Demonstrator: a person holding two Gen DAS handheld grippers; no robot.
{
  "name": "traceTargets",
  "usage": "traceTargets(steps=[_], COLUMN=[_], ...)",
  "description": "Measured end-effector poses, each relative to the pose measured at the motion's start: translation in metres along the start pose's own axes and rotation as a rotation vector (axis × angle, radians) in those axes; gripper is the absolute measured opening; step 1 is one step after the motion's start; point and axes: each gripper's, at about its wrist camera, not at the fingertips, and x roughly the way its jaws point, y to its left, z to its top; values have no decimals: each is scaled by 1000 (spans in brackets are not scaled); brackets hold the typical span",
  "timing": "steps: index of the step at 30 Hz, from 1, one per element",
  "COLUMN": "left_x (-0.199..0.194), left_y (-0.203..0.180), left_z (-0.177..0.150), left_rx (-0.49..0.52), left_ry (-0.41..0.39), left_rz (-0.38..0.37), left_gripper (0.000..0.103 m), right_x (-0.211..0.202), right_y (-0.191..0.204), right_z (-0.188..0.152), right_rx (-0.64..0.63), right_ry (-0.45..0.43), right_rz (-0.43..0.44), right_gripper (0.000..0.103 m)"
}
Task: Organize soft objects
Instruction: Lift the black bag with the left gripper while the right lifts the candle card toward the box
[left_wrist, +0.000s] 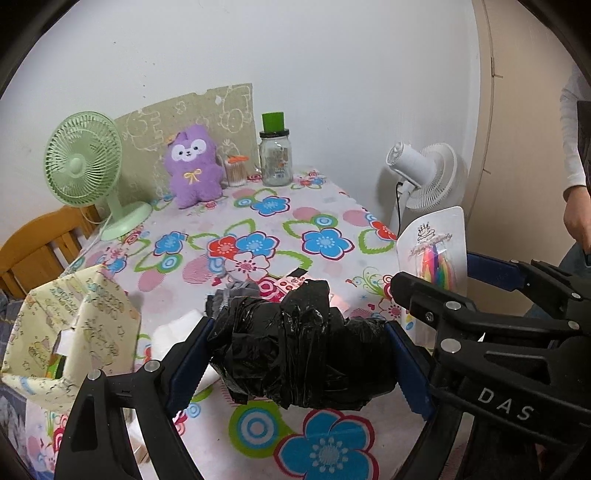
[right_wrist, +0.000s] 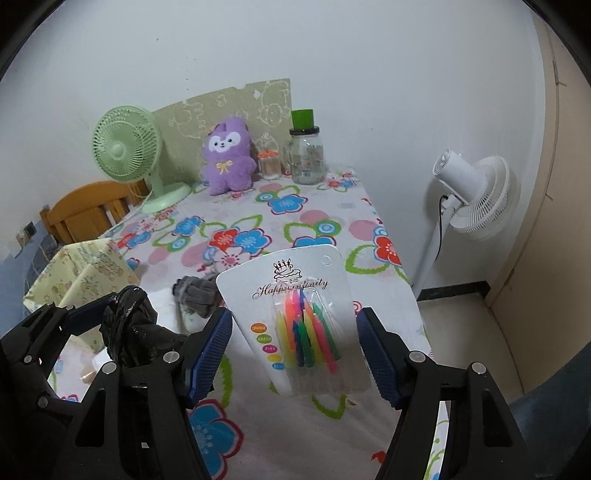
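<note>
My left gripper (left_wrist: 301, 332) is shut on a crumpled black plastic bag bundle (left_wrist: 303, 354), held just above the flowered tablecloth (left_wrist: 258, 221). My right gripper (right_wrist: 293, 325) is shut on a white carded pack of coloured candles (right_wrist: 295, 295), lifted and tilted over the table's right side. That pack (left_wrist: 432, 243) stands upright beside the right gripper (left_wrist: 436, 273) in the left wrist view. The bag (right_wrist: 129, 325) and left gripper (right_wrist: 125, 332) show at lower left in the right wrist view. A grey knitted item (right_wrist: 195, 291) lies on the cloth. A purple plush toy (left_wrist: 194, 166) sits at the back.
A patterned open box (left_wrist: 74, 321) stands at the table's left edge. At the back are a green desk fan (left_wrist: 83, 162), a swab tub (left_wrist: 236, 170) and a glass jar (left_wrist: 275, 158). A white floor fan (right_wrist: 472, 192) stands right of the table. A person's sleeve (left_wrist: 572, 147) is at far right.
</note>
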Motion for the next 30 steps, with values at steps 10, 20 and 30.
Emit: traceTargets(steps=[10, 20, 30], left_x=[-29, -47, -59], left_y=[14, 31, 55], left_z=[1, 7, 11], left_rx=[-5, -10, -10], left_ry=[-32, -60, -79], left_rz=[17, 15, 33], left_gripper=[90, 91, 91], right_x=[-23, -39, -41], right_y=[21, 46, 76], right_z=[6, 18, 30], right_rx=[-12, -24, -45], right_ry=[-35, -60, -71], right_rz=[14, 16, 33], right_gripper=[72, 72, 72])
